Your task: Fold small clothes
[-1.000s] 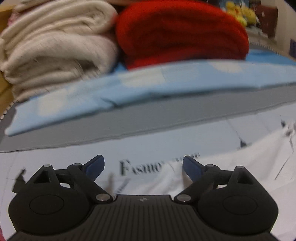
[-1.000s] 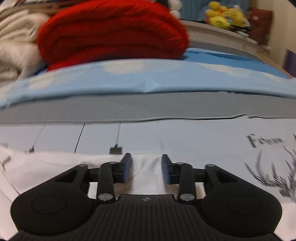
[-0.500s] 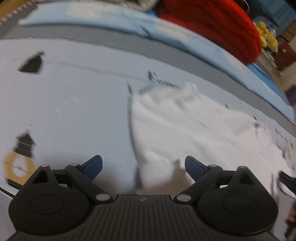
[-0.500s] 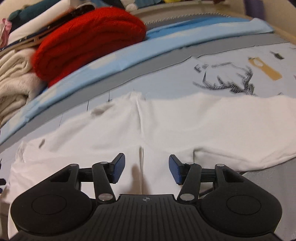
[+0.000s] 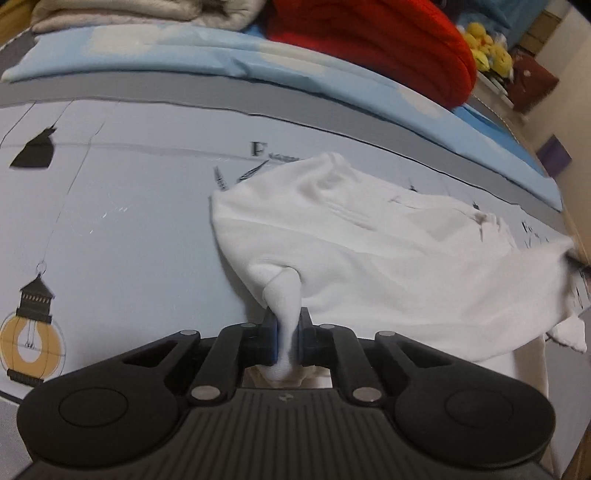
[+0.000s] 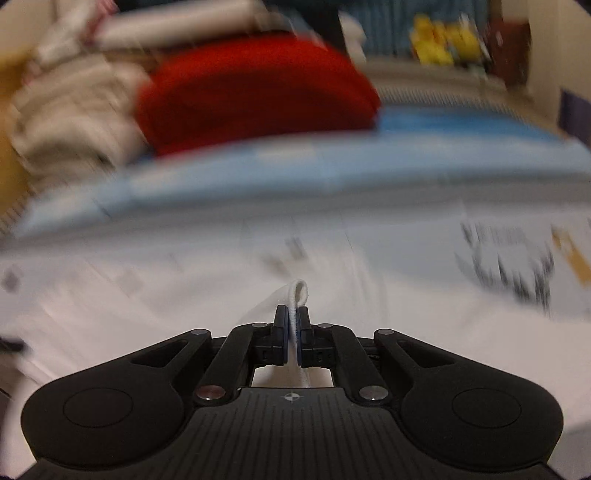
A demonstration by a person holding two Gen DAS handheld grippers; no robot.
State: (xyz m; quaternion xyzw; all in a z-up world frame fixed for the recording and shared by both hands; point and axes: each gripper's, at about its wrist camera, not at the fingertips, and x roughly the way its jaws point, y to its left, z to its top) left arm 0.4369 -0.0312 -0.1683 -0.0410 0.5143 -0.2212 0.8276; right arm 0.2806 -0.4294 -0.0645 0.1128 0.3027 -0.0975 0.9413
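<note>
A small white garment [image 5: 369,243] lies rumpled on a pale blue printed sheet [image 5: 122,221]. My left gripper [image 5: 287,325] is shut on a pinched near corner of it, and the cloth stretches away to the right. My right gripper [image 6: 293,325] is shut on a folded white edge of the garment [image 6: 295,295]. The right wrist view is blurred by motion, so the rest of the garment there is only a pale smear.
A red knitted blanket [image 5: 369,44] and cream folded blankets [image 5: 147,11] are stacked at the back on a light blue quilt [image 5: 221,55]. Yellow plush toys [image 5: 487,51] sit at the far right. The red blanket also shows in the right wrist view [image 6: 255,96].
Both grippers were open above the garment half a second ago. Both have now shut on its edge. The right wrist view has become blurred with motion.
</note>
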